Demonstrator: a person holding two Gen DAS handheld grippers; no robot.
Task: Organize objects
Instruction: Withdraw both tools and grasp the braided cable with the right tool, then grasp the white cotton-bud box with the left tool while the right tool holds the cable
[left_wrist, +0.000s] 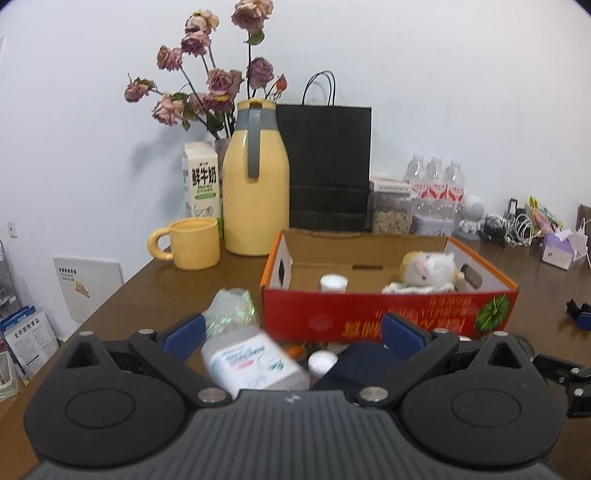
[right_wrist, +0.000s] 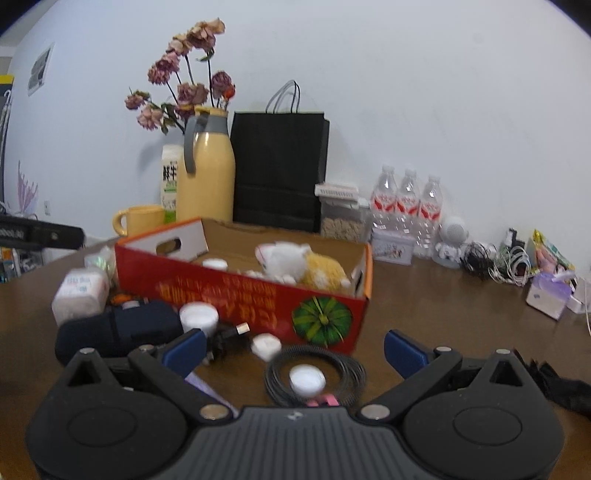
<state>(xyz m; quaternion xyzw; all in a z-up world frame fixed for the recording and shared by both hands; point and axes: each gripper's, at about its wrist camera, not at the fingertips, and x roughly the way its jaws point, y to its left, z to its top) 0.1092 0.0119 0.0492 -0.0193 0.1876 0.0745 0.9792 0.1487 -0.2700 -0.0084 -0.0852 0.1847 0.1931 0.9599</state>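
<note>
Now my left gripper (left_wrist: 291, 338), jaws wide, straddles the white bottle (left_wrist: 255, 363). I should centre it before closing, then lift into the red box (left_wrist: 388, 314); my right gripper (right_wrist: 293, 349) hangs open

Each gripper is built alike. The left gripper (left_wrist: 293, 332) and the right gripper (right_wrist: 293, 349) are made of matte black plastic, with two round housings flanking a ribbed grey centre plate. Blue pads (left_wrist: 184, 334) are fitted to the fingers, and silver screws (left_wrist: 211, 395) mark the pivots of the linkage arms.
</note>
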